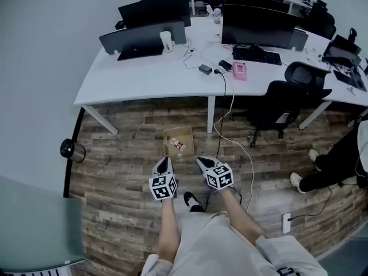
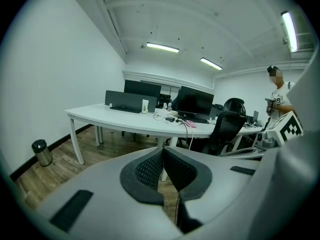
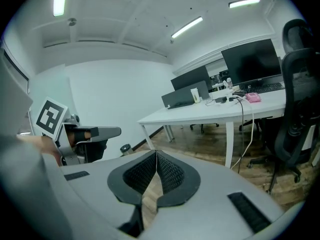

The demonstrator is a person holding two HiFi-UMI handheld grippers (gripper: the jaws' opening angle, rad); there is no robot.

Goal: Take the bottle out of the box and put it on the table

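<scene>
An open cardboard box [image 1: 179,140] sits on the wooden floor just in front of the white table [image 1: 144,73]. Inside it lies a small bottle [image 1: 176,144] with a red label. My left gripper [image 1: 164,163] and right gripper [image 1: 201,161] hang side by side a little short of the box, both pointing toward it. Both are shut with nothing between the pads. In the left gripper view the jaws [image 2: 162,150] meet tip to tip, and the table [image 2: 120,118] stands beyond. The right gripper's jaws [image 3: 156,154] also meet, with the left gripper [image 3: 75,134] seen beside it.
Monitors [image 1: 155,9], a white cup [image 1: 166,41], a keyboard [image 1: 256,55] and a pink item [image 1: 239,71] are on the table. A cable [image 1: 230,125] trails to the floor near the box. A black chair [image 1: 282,102] is right, a bin [image 1: 72,150] left, a seated person [image 1: 339,160] far right.
</scene>
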